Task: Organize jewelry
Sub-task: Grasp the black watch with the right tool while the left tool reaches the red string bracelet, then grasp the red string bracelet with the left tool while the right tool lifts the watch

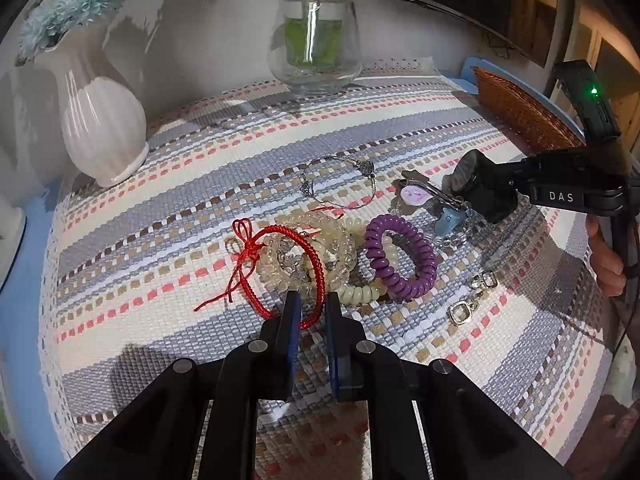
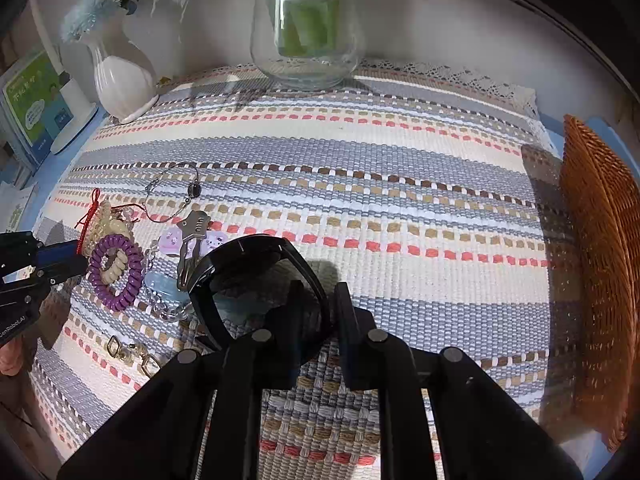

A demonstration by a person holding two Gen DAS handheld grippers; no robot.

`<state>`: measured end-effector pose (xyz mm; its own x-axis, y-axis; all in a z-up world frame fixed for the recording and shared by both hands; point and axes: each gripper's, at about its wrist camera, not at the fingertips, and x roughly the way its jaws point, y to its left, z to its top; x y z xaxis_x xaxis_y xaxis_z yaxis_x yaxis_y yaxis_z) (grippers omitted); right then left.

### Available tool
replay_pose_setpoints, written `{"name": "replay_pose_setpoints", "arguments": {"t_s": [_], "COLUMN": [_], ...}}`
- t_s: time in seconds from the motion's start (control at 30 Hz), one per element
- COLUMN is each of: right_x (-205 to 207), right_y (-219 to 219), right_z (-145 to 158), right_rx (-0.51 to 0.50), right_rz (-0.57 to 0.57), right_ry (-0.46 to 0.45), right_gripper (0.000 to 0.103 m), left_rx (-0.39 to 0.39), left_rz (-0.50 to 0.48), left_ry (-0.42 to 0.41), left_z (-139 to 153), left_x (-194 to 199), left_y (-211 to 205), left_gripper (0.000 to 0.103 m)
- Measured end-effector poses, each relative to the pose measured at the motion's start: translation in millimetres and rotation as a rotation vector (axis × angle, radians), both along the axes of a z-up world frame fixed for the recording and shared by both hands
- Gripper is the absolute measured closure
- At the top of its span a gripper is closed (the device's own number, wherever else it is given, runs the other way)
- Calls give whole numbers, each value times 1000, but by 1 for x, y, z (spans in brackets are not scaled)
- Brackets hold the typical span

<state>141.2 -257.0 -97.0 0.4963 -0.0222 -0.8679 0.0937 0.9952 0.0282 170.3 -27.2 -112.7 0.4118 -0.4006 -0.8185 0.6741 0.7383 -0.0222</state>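
1. Left wrist view: the left gripper [image 1: 313, 300] pinches the near rim of the red cord bracelet [image 1: 294, 270], which lies at centre on the clear bead bracelets [image 1: 316, 254]. Lifting may drag those beads along.
2. Right wrist view: the right gripper [image 2: 318, 294] clamps the black sunglasses [image 2: 260, 284]; the wicker basket [image 2: 600, 280] waits at three o'clock. The edge grip may slip.

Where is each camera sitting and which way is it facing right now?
Left wrist: on the left gripper, facing down over its fingers, shut on the red cord bracelet; a hand shows.
Right wrist: on the right gripper, facing down, shut on dark sunglasses.
Shared: purple coil bracelet, glass vase.
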Motion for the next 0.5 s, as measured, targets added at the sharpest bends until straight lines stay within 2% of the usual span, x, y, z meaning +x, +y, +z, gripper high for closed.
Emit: {"name": "replay_pose_setpoints", "arguments": {"t_s": [0.5], "right_x": [-19], "right_y": [-5], "right_z": [10], "right_rx": [-15], "right_rz": [-21], "right_ry": [-20], "right_gripper": [87], "left_rx": [-3], "left_rz": [0], "left_ry": [-39], "left_z": [7], "left_x": [-12], "left_y": [-5], "left_gripper": [97]}}
